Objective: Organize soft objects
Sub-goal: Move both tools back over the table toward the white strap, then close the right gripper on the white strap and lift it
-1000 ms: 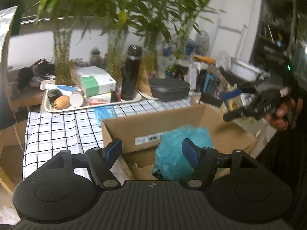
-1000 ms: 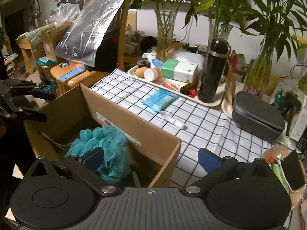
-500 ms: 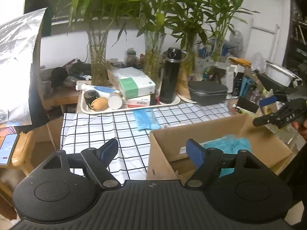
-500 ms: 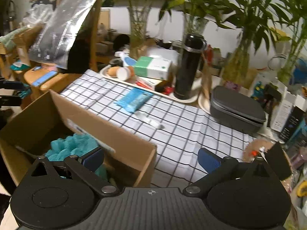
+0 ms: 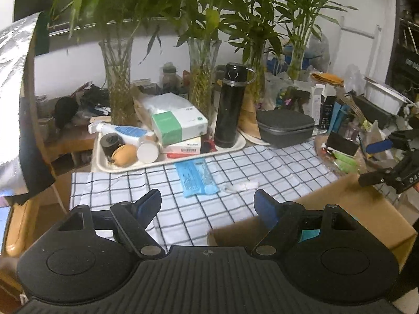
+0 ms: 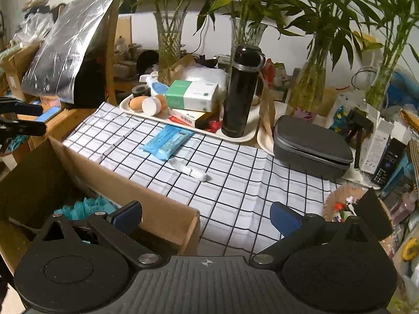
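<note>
Two hand-held grippers point forward and downward. The left gripper (image 5: 208, 205) has its jaws spread wide, having just been opening — nothing sits between its blue pads (image 5: 150, 204). The right gripper (image 6: 205, 216) also has its jaws wide apart, blue pads (image 6: 284, 219) bare, gripping nothing. Each tool shows at the edge of the other's view — the right one at the far right of the left wrist view, the left one at the far left of the right wrist view.
</note>
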The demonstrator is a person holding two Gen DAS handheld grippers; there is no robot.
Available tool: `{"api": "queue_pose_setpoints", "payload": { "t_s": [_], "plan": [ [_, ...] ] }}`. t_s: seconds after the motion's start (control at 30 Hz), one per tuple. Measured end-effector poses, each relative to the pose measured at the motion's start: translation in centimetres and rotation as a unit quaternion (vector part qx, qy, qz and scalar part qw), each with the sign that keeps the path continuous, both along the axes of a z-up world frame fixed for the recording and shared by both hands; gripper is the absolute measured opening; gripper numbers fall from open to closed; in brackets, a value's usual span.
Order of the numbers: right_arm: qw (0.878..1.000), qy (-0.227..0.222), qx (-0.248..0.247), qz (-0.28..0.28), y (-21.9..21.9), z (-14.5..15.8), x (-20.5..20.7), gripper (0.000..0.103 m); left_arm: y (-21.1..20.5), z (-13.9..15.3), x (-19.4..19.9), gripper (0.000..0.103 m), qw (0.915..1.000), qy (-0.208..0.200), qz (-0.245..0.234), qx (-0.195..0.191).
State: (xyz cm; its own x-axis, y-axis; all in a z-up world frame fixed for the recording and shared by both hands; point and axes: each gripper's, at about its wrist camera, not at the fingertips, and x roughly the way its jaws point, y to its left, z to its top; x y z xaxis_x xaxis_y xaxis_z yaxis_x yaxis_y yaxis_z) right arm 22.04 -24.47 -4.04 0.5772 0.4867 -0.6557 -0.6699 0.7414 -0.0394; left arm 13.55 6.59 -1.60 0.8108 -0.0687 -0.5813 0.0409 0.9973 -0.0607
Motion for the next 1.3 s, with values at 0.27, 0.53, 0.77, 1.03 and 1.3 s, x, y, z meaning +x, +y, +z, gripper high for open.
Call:
{"api": "queue_pose_setpoints", "payload": {
  "t_s": [0.27, 0.53, 0.77, 1.03, 1.3],
  "plan": [
    [0.999, 0.014, 0.028, -0.028, -0.1, -0.1, 1.9, 0.103, 0.8, -2.7, 4.3, 0.078, 0.9993, 0.004, -0.012, 0.034],
    [0.999, 0.011, 0.031, -0.007, 1.1, -1.4, 4.6, 0.103, 2.5, -4.6, 6.0, 0.078, 1.0000, 0.006, 0.000, 0.006],
    [0.999, 0.025, 0.013, 0.032, 2.9, -3.8, 7.6, 0.103, 3.6, -5.4, 7.3, 0.078, 0.9996, 0.019, 0.003, -0.020],
    [0.997, 0.038, 0.029, 0.057, 4.2, -5.5, 12.1, 0.095, 3.8, -6.2, 7.9, 0.078, 0.9996, 0.026, 0.008, 0.003],
    [0.994, 0.052, -0.001, 0.100, 6.8, -9.4, 15.3, 0.089, 3.7, -6.4, 8.5, 0.078, 0.9994, 0.032, 0.013, 0.000]
  ]
}}
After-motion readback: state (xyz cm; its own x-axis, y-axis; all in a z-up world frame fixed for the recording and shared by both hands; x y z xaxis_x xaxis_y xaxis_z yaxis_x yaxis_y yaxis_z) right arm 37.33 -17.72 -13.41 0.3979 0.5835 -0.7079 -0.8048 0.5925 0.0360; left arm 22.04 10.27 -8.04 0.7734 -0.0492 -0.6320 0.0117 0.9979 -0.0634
